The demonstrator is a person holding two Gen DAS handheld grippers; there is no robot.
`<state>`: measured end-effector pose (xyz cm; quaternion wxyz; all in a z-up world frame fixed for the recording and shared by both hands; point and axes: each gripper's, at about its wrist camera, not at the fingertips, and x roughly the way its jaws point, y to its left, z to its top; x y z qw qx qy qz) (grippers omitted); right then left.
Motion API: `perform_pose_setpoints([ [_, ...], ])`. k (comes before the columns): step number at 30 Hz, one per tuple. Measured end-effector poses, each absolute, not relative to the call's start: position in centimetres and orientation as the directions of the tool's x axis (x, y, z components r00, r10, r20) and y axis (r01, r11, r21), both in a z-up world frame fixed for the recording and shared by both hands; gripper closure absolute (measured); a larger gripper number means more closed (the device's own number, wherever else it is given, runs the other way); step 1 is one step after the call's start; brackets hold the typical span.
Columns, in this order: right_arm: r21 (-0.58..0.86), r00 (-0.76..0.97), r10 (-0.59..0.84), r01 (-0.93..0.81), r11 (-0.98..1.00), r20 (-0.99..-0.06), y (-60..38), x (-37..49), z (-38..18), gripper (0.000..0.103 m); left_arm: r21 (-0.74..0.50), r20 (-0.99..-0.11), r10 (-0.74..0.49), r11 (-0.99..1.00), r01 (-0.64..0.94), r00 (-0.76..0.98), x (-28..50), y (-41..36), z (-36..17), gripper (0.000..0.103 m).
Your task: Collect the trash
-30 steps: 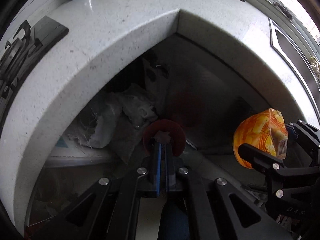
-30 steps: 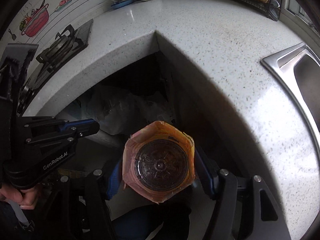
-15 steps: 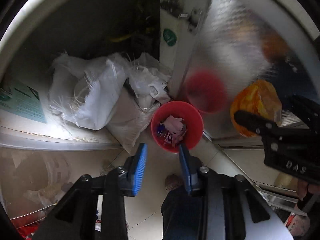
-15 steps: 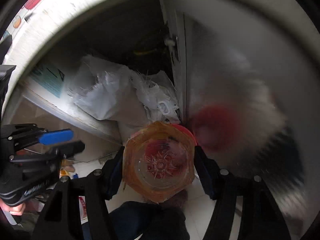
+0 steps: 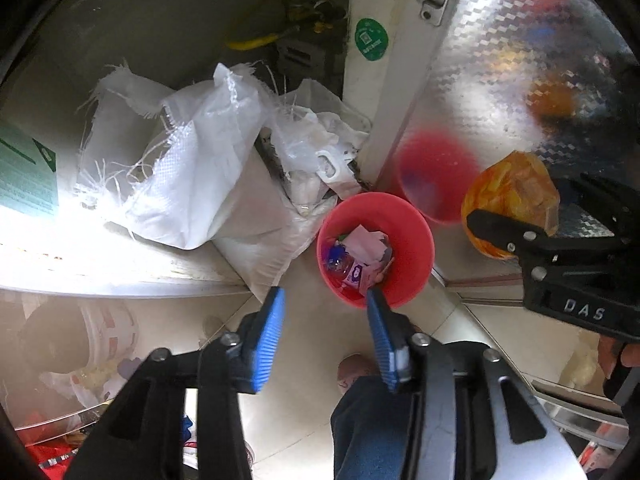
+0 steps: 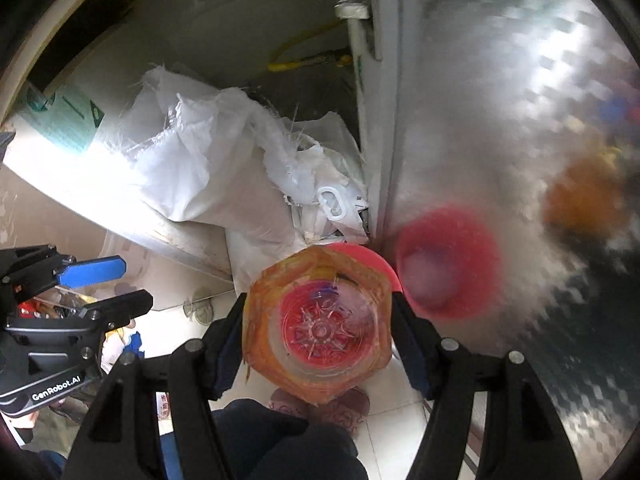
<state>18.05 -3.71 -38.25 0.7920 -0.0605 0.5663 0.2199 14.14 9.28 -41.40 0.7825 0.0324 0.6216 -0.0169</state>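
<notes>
A red bin (image 5: 418, 236) stands on the floor by the cabinet, with paper scraps and wrappers (image 5: 362, 256) inside. My left gripper (image 5: 325, 294) hangs just above its near rim; its jaws are opening and nothing is between the blue pads. My right gripper (image 6: 318, 300) holds a clear plastic bottle with an orange label (image 6: 320, 264) bottom-up over the bin (image 6: 372, 258). Its jaws are opening, but both pads still touch the bottle's sides. The left wrist view shows that bottle (image 5: 508, 196) to the right of the bin.
White woven sacks (image 5: 192, 168) and plastic bags (image 5: 320, 148) fill the open cabinet behind the bin. A shiny metal door (image 5: 500, 80) stands right of it and mirrors the bin. A person's dark trouser leg (image 5: 368, 420) and foot are below the grippers.
Both grippers have sunk from countertop height to just above the red bin. The left jaws went from shut to wide apart. The bottle stays in the right gripper.
</notes>
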Motion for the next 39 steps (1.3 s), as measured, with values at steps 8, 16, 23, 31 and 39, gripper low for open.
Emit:
perform_pose_setpoints([
  [8, 0.11, 0.277, 0.248, -0.432, 0.895, -0.928, -3.3, 17.1, -38.3, 0.001, 0.055, -0.977, 0.044, 0.997, 0.048, 0.21, 13.1, 9.8, -40.6, 0.024],
  [16, 0.079, 0.286, 0.216, -0.422, 0.903, -0.934, -2.2, 14.8, -34.2, 0.001, 0.031, -0.977, 0.027, 0.999, 0.017, 0.21, 10.8, 10.5, -36.1, 0.022],
  [23, 0.047, 0.332, 0.194, -0.403, 0.914, -0.923, -2.2, 12.4, -27.2, 0.001, 0.016, -0.963, 0.005, 0.999, 0.04, 0.27, 9.1, 10.5, -28.9, 0.02],
  [31, 0.031, 0.41, 0.163, -0.31, 0.95, -0.897, -3.9, 10.5, -18.2, 0.001, 0.006, -0.935, -0.01, 0.999, 0.045, 0.354, 8.1, 10.2, -20.4, 0.013],
  [39, 0.004, 0.48, 0.122, -0.239, 0.971, -0.868, -5.9, 8.1, -12.1, 0.001, 0.003, -0.896, -0.025, 0.998, 0.064, 0.442, 6.6, 8.9, -14.4, 0.0],
])
